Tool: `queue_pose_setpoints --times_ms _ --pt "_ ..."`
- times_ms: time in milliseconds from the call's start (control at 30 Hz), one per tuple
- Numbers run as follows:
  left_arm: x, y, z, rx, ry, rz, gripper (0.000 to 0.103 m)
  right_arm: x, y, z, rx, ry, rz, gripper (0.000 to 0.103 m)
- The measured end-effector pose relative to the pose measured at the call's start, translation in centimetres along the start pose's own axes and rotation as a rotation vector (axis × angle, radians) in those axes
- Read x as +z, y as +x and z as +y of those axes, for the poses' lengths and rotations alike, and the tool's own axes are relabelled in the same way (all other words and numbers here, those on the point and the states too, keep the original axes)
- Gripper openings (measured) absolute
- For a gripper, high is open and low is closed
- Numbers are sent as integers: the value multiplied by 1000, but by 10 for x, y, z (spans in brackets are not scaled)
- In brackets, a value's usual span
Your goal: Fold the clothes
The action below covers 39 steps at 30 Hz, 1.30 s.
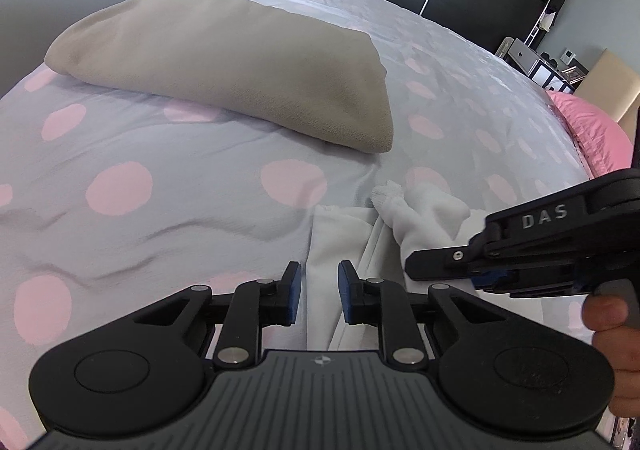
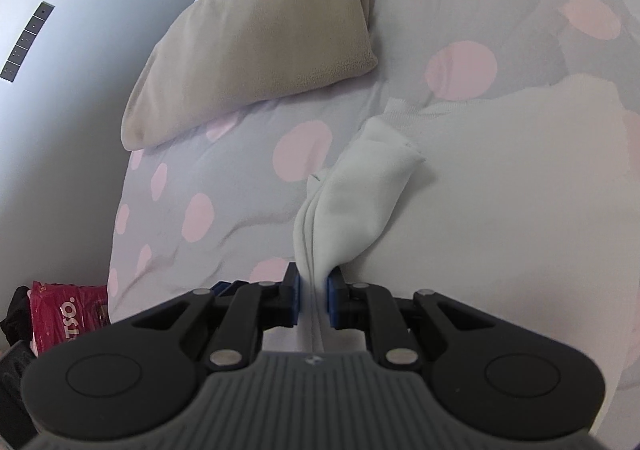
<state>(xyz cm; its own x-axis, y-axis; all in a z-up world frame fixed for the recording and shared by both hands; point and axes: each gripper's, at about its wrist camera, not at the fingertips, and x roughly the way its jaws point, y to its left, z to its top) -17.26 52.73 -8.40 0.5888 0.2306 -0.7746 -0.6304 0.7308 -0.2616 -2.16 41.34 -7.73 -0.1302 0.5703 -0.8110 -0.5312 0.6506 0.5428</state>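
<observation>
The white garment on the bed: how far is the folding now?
Done: a beige garment lies folded on the bed cover. In hand: the right claw is shut on a bunched part of the white garment; the left claw is open over another edge. Left: the white garment is still crumpled, not yet flat or folded.

We see a white garment [image 2: 500,178] spread on the bed at the near right, one part of it gathered into a bunched, creased strip [image 2: 360,202] that rises off the flat cloth. Farther off to the left lies a folded beige garment [image 1: 224,66], flat and neat, well apart from the white one.
</observation>
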Motion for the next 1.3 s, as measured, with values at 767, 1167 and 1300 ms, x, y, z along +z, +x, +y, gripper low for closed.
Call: queue_pose_setpoints --times_ms 767,1167,1300 --pt "-7 -18 -13 -33 47 -38 18 -38 -92 -46 -21 -145 -196 38" --pt "1 10 -54 -66 140 -35 17 -63 -116 -134 -235 -175 -287 21" --pt "12 36 -63 -30 171 -10 15 -47 -97 -129 -188 -188 -266 21"
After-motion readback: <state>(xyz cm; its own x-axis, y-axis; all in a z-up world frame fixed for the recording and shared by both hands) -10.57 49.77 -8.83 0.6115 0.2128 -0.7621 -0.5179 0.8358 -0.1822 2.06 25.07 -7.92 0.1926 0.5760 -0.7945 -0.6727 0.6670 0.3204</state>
